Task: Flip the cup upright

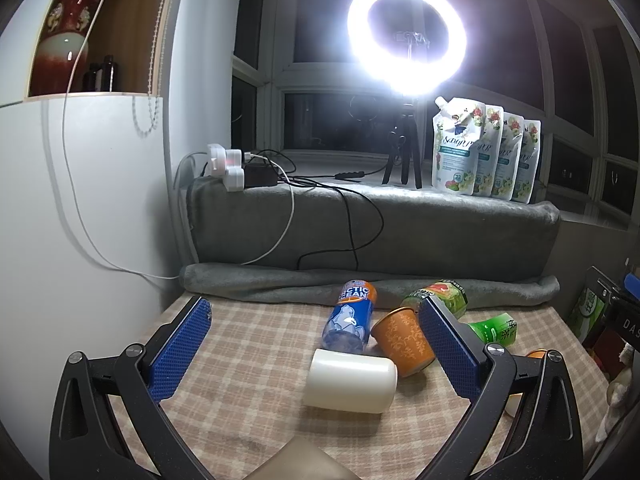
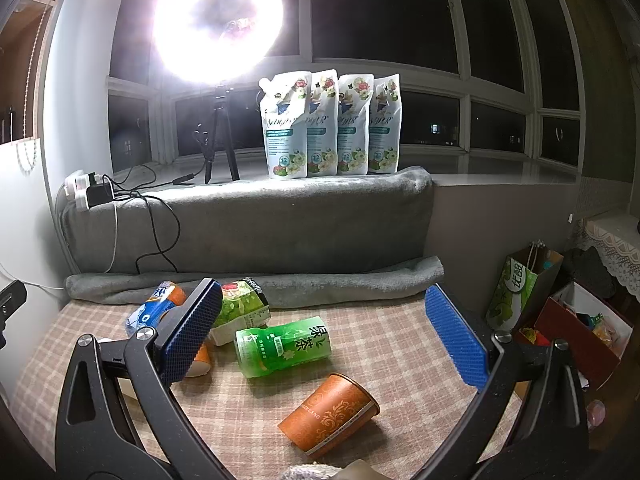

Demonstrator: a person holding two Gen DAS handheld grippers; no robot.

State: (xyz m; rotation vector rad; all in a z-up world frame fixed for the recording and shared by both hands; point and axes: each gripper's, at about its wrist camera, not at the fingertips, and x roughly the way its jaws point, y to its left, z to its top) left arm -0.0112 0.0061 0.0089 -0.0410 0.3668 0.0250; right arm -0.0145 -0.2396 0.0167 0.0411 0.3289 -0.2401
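Two orange paper cups lie on their sides on the checked tablecloth. One orange cup lies between my right gripper's open fingers, a little ahead of them. The other orange cup lies next to my left gripper's right finger, and partly shows behind the right gripper's left finger. A white cup lies on its side between my left gripper's fingers. My left gripper is open and empty. My right gripper is open and empty.
A blue bottle, a green tea bottle and a green-labelled carton lie on the table. A grey blanket roll lines the back edge. Ring light, detergent pouches and cables stand on the sill. Bags and boxes sit right.
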